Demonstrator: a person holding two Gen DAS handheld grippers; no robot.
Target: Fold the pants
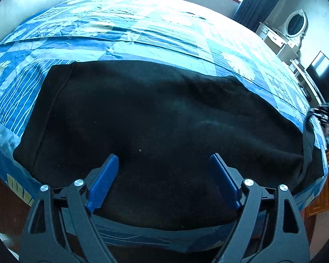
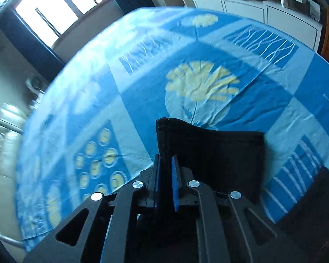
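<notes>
Black pants [image 1: 155,118] lie flat on the blue patterned bedspread [image 1: 125,35], near its front edge, their long axis running left to right across the left wrist view. Over them the left gripper [image 1: 164,164] tilts downward, jaws spread wide and empty. The right gripper [image 2: 165,160], also angled down, is clamped on a lifted edge of the pants.
</notes>
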